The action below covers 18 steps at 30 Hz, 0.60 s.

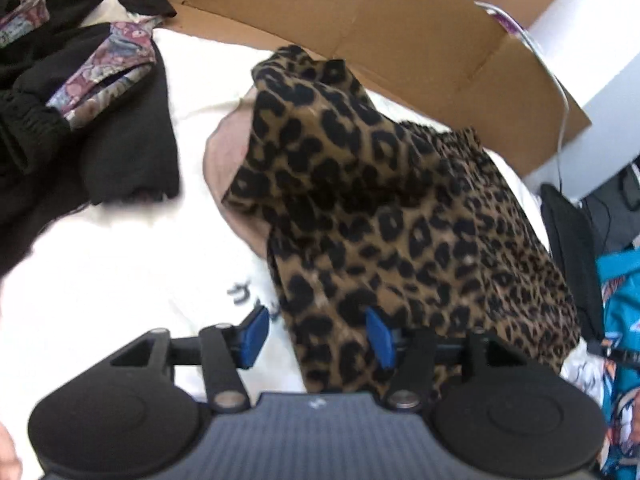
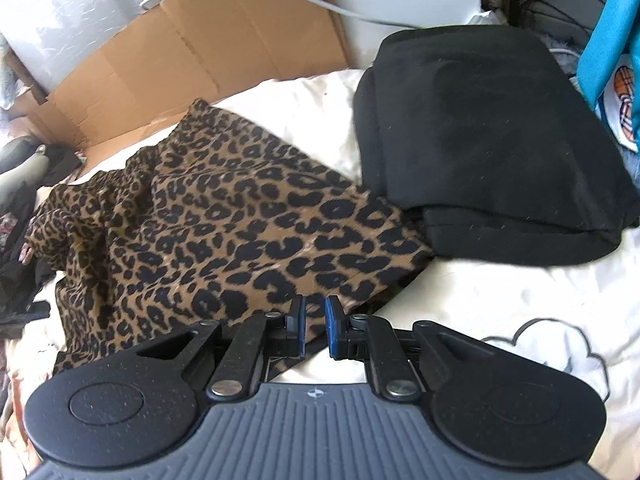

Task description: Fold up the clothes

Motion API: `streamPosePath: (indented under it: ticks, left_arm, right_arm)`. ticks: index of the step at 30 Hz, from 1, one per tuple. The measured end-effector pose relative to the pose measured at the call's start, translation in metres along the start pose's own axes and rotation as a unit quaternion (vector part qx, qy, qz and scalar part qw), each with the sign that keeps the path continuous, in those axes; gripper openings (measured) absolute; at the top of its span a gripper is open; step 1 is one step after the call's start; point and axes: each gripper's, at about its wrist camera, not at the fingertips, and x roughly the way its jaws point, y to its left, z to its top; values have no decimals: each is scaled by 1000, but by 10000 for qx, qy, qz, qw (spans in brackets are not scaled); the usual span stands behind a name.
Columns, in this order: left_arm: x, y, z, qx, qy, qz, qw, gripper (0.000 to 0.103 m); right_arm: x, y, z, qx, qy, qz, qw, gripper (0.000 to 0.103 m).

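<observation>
A leopard-print garment [image 1: 400, 208] lies rumpled on the white bedding [image 1: 100, 280], one part bunched up high toward the cardboard. My left gripper [image 1: 318, 334] stands open at the garment's near edge. Its right blue pad [image 1: 380, 336] is against the cloth and its left pad [image 1: 256, 332] is over bare bedding, so nothing is pinched. In the right wrist view the same garment [image 2: 224, 220] spreads flatter, and my right gripper [image 2: 315, 320] is shut on its near hem, the blue pads almost together with leopard cloth between them.
A folded black garment [image 2: 480, 140] sits to the right, touching the leopard cloth. A flattened cardboard box [image 1: 360, 20] lines the far side. Dark clothes with a floral piece [image 1: 100, 72] are piled at the left. A teal bag [image 1: 620, 320] stands at the right edge.
</observation>
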Motion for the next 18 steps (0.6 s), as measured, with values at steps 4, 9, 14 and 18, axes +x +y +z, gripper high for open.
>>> streamPosePath:
  ticks: [4,9,14,18]
  left_arm:
    - [18,6,6,-61,-26,-58,10000,55]
    - [37,5,8,-239,24,-169,9996,52]
    - [49,0,10,-498,544,-428,9964,3]
    - [45,-7,13,-600,810,-216,9947,2]
  right_arm:
    - [1,2,-5,-12,61,34,10000,11]
    - [1,5,-10,45,167,115,9998,11]
    - [0,10,-17,335,15,493,9982,11]
    - [0,20,-21,306,-65,822,9961,11]
